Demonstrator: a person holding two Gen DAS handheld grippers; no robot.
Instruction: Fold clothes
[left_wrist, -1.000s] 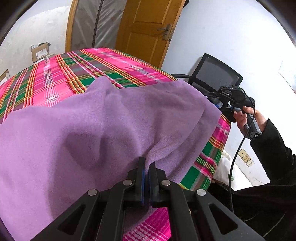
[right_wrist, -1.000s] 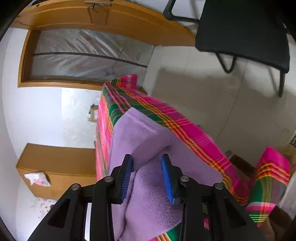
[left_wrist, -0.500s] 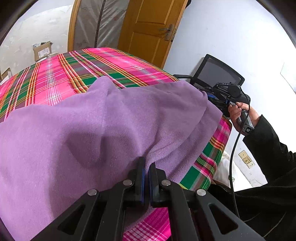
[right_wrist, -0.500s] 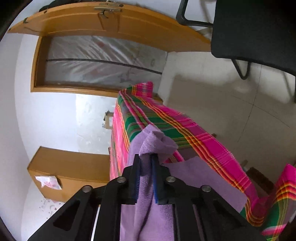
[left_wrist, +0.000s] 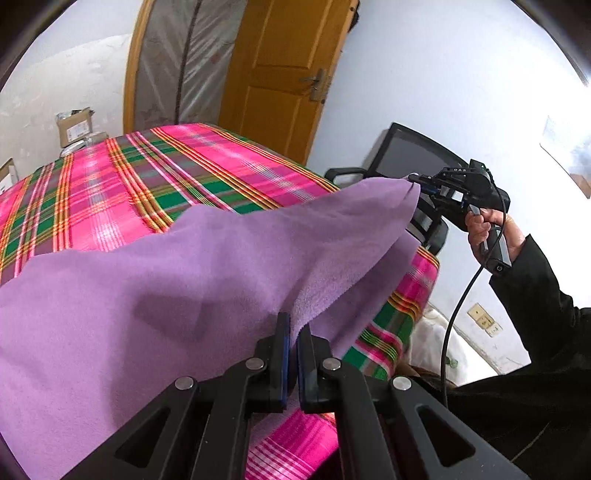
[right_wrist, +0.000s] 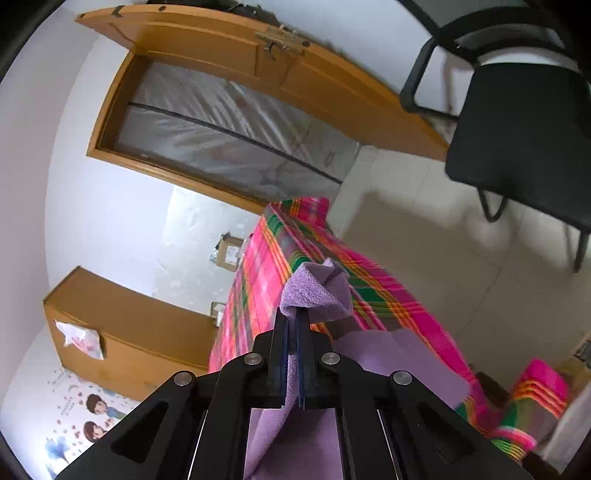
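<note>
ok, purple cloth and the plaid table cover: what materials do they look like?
Purple cloth: looks like fleece or terry, matte; a fuzzy nap shows at the corner. Plaid table cover: thin woven fabric, likely synthetic; it has a slight sheen and crisp stripes. Neither fibre is certain.

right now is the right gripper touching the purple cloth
Touching: the right wrist view shows the right gripper shut on a bunched corner of the purple cloth.

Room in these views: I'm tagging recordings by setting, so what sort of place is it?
Probably a room in a home: a wooden door, a table under a plaid cloth, a black chair and cartoon wall stickers.
</note>
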